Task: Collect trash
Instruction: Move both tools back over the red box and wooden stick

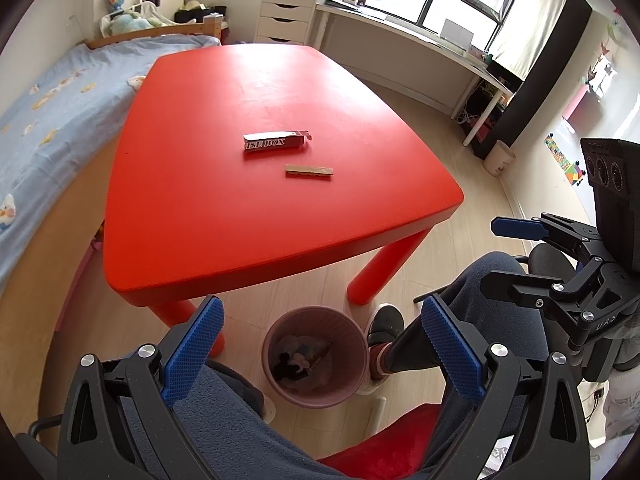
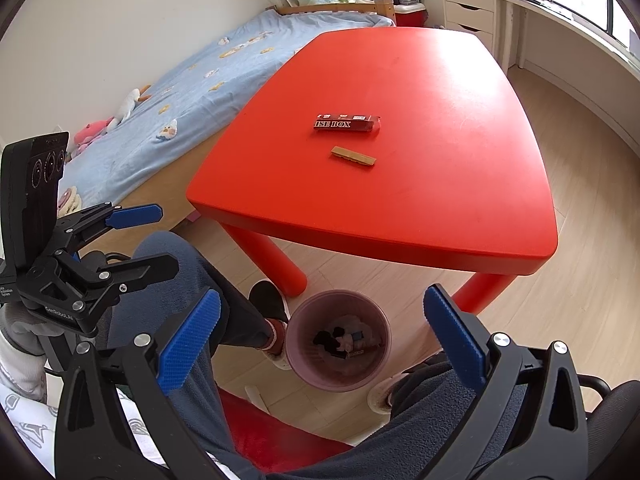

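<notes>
Red box (image 1: 276,144) on table (image 1: 200,220), well beyond both gaping tools (image 1: 322,354) (image 2: 322,344)

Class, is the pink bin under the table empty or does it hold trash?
Holds trash: the pink bin shows crumpled wrappers at its bottom, well below the rim.

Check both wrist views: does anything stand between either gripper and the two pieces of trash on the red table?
Nothing visible does. The red box and tan strip lie alone on the red table; left gripper and right gripper hang open above the bin.
</notes>
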`<move>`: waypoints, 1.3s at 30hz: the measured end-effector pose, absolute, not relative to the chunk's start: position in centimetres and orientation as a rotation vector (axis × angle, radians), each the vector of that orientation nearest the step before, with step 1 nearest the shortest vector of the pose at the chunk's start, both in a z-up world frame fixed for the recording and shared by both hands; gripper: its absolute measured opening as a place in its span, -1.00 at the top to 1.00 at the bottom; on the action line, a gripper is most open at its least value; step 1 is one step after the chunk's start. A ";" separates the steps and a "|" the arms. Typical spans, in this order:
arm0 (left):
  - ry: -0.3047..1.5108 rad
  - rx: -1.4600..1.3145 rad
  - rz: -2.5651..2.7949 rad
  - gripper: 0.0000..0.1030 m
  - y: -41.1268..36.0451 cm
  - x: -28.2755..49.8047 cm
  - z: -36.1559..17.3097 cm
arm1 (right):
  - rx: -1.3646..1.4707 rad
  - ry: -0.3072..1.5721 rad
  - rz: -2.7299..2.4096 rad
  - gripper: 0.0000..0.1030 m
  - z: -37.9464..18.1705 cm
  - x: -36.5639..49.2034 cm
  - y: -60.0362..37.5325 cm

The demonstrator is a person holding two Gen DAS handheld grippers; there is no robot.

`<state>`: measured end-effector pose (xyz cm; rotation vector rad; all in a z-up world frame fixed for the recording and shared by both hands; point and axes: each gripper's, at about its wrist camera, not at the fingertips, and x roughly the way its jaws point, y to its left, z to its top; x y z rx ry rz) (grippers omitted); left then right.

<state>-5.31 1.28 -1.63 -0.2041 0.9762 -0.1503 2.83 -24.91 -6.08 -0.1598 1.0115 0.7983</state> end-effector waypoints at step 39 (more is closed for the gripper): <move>1.076 -0.225 -0.052 -0.85 6.4 13.2 -2.8 | -0.387 1.025 0.907 -0.94 -9.1 16.5 -15.6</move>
